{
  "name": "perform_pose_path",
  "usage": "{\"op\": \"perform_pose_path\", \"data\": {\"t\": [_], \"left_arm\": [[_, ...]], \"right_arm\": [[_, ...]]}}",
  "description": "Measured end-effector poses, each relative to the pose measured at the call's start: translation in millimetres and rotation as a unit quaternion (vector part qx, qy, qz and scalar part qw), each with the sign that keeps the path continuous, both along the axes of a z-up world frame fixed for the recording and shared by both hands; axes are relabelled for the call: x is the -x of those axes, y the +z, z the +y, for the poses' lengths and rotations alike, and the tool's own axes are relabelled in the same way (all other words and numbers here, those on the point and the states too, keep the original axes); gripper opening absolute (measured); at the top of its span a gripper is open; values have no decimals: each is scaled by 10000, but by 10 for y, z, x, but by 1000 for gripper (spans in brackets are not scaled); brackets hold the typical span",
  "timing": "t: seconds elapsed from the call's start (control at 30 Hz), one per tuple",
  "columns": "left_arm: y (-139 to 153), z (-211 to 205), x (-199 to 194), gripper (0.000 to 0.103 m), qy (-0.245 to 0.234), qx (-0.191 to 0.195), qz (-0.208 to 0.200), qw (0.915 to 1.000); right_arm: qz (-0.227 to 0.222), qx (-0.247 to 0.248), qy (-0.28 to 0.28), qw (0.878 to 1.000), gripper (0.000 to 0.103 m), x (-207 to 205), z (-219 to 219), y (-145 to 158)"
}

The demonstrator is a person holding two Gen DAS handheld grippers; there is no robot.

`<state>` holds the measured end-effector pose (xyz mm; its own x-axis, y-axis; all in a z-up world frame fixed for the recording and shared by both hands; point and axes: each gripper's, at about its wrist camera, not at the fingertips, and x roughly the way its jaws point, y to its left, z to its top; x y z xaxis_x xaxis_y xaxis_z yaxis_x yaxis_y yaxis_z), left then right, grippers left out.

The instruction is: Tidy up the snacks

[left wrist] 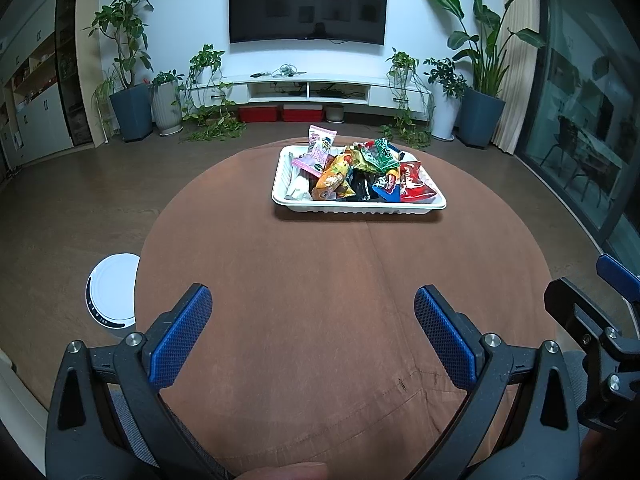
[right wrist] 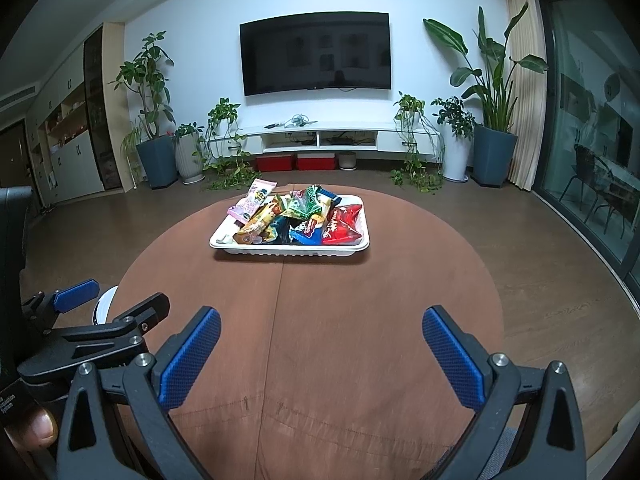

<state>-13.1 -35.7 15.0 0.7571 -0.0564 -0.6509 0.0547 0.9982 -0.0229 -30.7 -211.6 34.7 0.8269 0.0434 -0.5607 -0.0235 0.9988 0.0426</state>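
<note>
Because both grippers' jaws are wide apart and holding nothing, far from the white plastic tray of piled snack packets mid-desk, a careless grab could spill them.

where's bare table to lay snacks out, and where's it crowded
Bare brown tablecloth runs from the white tray to the open left gripper and open right gripper, plus strips either side of the tray. The tray itself is crowded with snack packets.
</note>
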Motion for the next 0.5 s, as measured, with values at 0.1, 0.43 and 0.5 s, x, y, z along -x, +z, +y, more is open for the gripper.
{"op": "perform_pose_path", "data": {"t": [0.1, 0.43, 0.5], "left_arm": [[-14, -3, 1, 103, 4, 4, 4, 10000], [-27, -6, 3, 103, -6, 17, 6, 10000], [-53, -18, 5, 103, 0, 16, 6, 10000]], "right_arm": [[3, -1, 1, 10000, 103, -1, 0, 5], [14, 0, 5, 10000, 103, 14, 4, -10], [11, 0, 6, 10000, 103, 11, 4, -3]]}}
